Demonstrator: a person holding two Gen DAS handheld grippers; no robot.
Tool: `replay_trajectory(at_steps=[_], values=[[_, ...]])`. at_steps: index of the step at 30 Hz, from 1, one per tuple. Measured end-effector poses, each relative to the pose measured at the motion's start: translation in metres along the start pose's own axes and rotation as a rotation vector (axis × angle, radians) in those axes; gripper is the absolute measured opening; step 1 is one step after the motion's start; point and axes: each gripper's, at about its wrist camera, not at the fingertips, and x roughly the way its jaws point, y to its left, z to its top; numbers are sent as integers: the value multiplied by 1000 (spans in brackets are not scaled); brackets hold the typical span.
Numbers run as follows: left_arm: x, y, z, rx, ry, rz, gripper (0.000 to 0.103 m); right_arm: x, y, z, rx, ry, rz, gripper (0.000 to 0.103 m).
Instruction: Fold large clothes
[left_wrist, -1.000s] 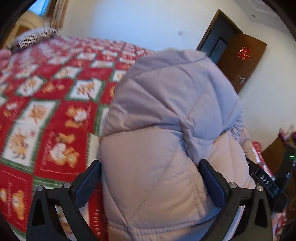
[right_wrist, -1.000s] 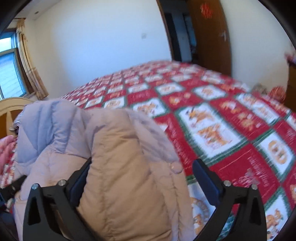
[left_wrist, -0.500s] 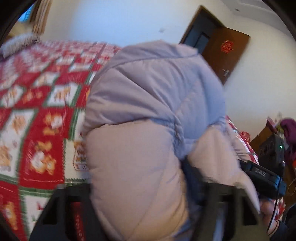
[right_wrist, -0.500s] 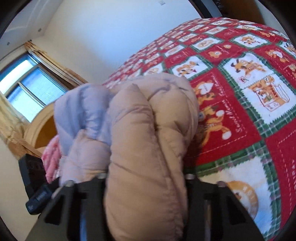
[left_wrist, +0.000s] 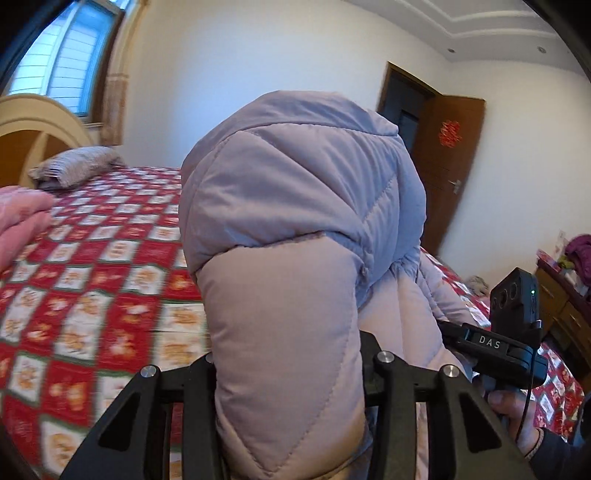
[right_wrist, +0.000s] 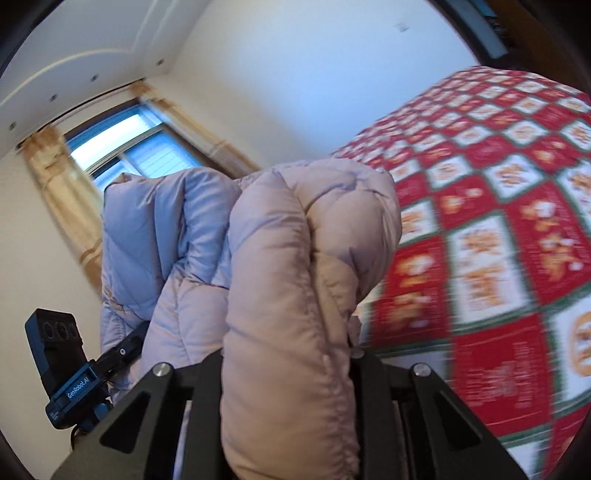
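Garment: puffy quilted jacket (left_wrist: 295, 236), lilac over pale pink, held up off the bed (left_wrist: 92, 280); fills centre of both wrist views.
Left gripper (left_wrist: 288, 373): pinching a thick pink roll of padding at lower centre of frame.
Right gripper (right_wrist: 288, 365): pressed onto a beige-pink fold at lower centre; lilac part hangs toward left of frame.
Landing area: red patchwork quilt, left of frame in left view, right of frame in right view.
Risk 1: slick, springy down may squeeze out of the grip; one corner would drop and the fold would open.
Risk 2: bulk hides the hem; uneven laying likely.
Risk 3: pink bedding (left_wrist: 22, 221) at left edge, could snag.
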Motion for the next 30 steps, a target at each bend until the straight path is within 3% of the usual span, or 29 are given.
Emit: replay_trajectory(at_steps=[8,15,18,20,23,30], values=[[-25,86,-13,-96,-2,124,42,89,65,-19,-92,136,71,22],[-7,155,-47,-186,73,194,43,160,80,-51,-153,269,15,22],[-4,175,-62,-229,88,226,57,179,75,-65,-147,316,-12,22],[-2,187,-69,-273,97,253,73,186,73,-69,-152,326,-24,24],[-1,194,-73,-307,119,285,85,190,76,-73,-183,324,-58,31],[9,202,-78,-301,131,344,98,198,75,-79,-227,319,-167,56]])
